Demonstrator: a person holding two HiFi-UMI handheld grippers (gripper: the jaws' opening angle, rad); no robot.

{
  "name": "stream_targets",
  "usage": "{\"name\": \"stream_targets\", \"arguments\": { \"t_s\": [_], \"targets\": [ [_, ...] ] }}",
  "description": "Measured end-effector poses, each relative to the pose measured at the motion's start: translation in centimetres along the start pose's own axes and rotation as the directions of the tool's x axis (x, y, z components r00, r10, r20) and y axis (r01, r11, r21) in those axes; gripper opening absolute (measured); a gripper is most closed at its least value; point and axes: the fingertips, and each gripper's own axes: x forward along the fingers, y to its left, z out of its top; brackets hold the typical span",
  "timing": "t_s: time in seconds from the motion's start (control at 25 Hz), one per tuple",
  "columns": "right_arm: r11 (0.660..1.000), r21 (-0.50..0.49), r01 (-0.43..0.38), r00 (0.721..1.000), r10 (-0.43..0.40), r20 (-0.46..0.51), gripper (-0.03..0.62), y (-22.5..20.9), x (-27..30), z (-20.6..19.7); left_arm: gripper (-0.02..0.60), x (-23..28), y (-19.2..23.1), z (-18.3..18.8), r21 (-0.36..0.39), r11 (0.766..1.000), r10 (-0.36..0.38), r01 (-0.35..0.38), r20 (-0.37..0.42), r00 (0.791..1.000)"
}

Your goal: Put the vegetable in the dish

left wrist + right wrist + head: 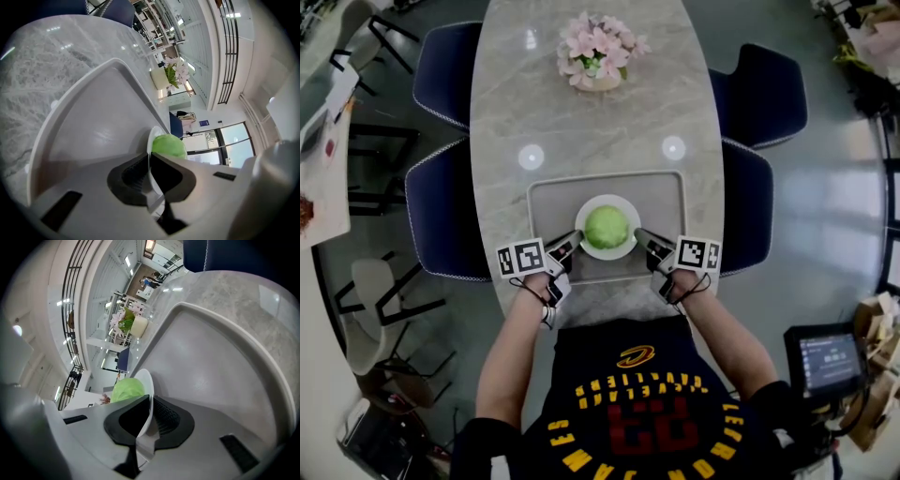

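Observation:
A round green cabbage (607, 226) sits in a white dish (624, 247) over a grey tray (549, 197) on the marble table. My left gripper (574, 238) is shut on the dish's left rim, and my right gripper (641, 236) is shut on its right rim. In the left gripper view the dish rim (151, 154) runs between the dark pads, with the cabbage (169, 146) just beyond. The right gripper view has the dish rim (147, 394) clamped between the pads and the cabbage (126, 389) behind it. Whether the dish rests on the tray or is lifted off it cannot be told.
A pot of pink flowers (598, 51) stands at the table's far end. Dark blue chairs (441, 206) flank both sides of the table. A monitor (828, 361) is at the lower right, near the person's elbow.

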Motion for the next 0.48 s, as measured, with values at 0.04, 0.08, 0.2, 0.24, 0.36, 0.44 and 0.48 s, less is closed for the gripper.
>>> {"name": "stream_targets", "arguments": {
  "t_s": [0.04, 0.08, 0.2, 0.24, 0.36, 0.44, 0.48],
  "targets": [
    [1.000, -0.002, 0.003, 1.000, -0.003, -0.004, 0.017, -0.13, 0.11, -0.06, 0.011, 0.08, 0.24, -0.03, 0.001, 1.000, 0.005, -0.005, -0.002, 1.000],
    [1.000, -0.013, 0.000, 1.000, 0.000, -0.007, 0.017, -0.21, 0.25, -0.04, 0.011, 0.16, 0.46, -0.06, 0.003, 1.000, 0.010, -0.010, -0.005, 1.000],
    [1.000, -0.021, 0.007, 1.000, -0.008, -0.017, 0.017, -0.35, 0.33, -0.11, 0.011, 0.35, 0.86, -0.21, 0.006, 1.000, 0.024, -0.024, -0.014, 1.000],
    [1.000, -0.016, 0.014, 1.000, -0.014, -0.020, 0.017, -0.41, 0.28, -0.19, 0.011, 0.37, 0.88, -0.25, 0.006, 1.000, 0.027, -0.027, -0.015, 1.000],
    [1.000, -0.006, 0.027, 0.999, -0.027, -0.023, 0.017, -0.67, 0.20, -0.36, 0.011, 0.42, 0.79, -0.34, 0.017, 0.999, 0.047, -0.046, -0.023, 0.999],
    [0.999, -0.032, 0.020, 0.999, -0.021, -0.024, 0.017, -0.84, 0.38, -0.23, 0.012, 0.47, 0.85, -0.43, 0.032, 0.997, 0.072, -0.071, -0.032, 0.997],
    [0.999, -0.039, 0.021, 0.999, -0.022, -0.025, 0.017, -0.94, 0.44, -0.20, 0.012, 0.50, 0.92, -0.48, 0.036, 0.996, 0.084, -0.083, -0.034, 0.996]
  ]
}}
